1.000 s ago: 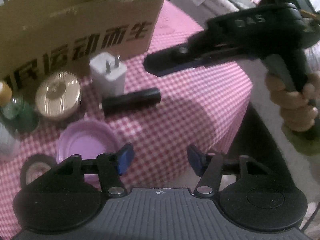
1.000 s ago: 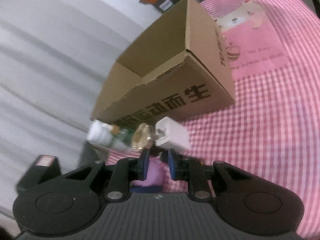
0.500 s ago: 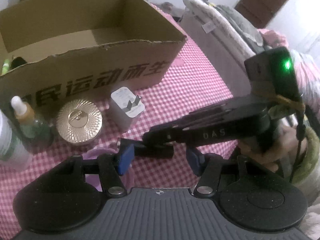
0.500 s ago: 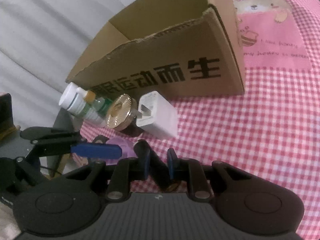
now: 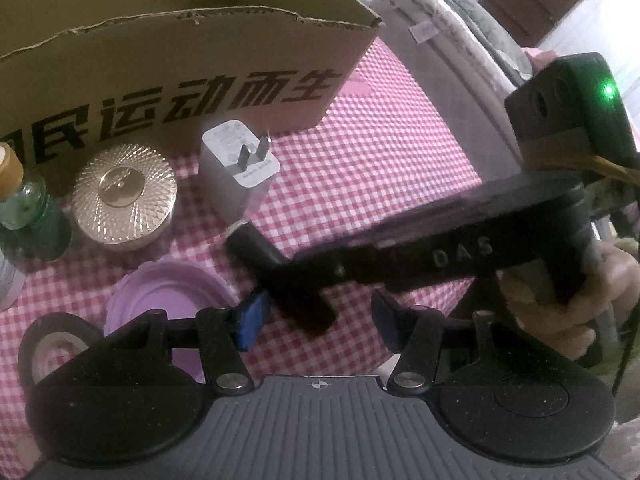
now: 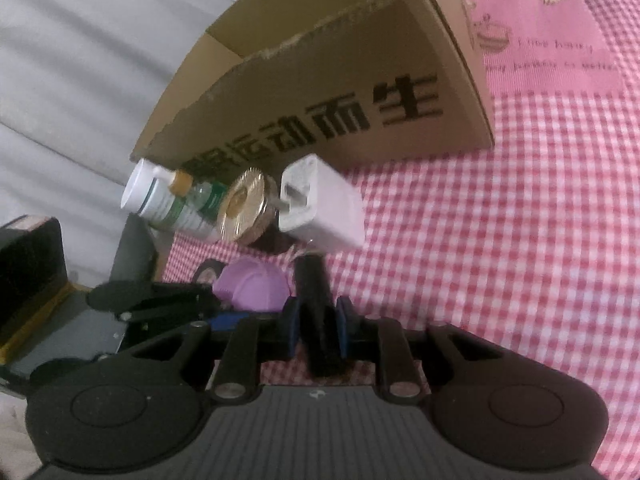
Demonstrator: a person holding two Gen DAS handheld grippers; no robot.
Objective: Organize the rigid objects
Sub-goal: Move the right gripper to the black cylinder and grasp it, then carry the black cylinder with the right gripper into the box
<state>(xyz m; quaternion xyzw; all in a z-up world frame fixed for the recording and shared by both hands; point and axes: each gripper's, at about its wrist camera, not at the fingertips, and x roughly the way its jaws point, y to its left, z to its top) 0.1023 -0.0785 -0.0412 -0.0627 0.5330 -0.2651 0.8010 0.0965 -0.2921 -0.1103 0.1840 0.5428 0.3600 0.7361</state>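
Note:
In the right wrist view my right gripper (image 6: 317,322) is shut on a black cylinder (image 6: 314,280) that points away along its fingers. From the left wrist, the right gripper (image 5: 304,276) reaches in from the right and holds the black cylinder (image 5: 256,252) slanted over the checked cloth. My left gripper (image 5: 318,320) stands open just in front of it; its blue pads do not press on the cylinder. A cardboard box (image 5: 160,40) with an open top stands behind.
A white charger (image 5: 236,168), a gold-lidded jar (image 5: 124,192) and a green glass bottle (image 5: 24,208) line the box front. Nearer lie a purple lid (image 5: 168,300) and a tape roll (image 5: 52,344). A white bottle (image 6: 160,204) stands far left. The table edge (image 5: 460,152) drops off on the right.
The right gripper came down from above the table onto the black cylinder and closed on it. The cylinder lay level a second ago and now sits slanted in the grip.

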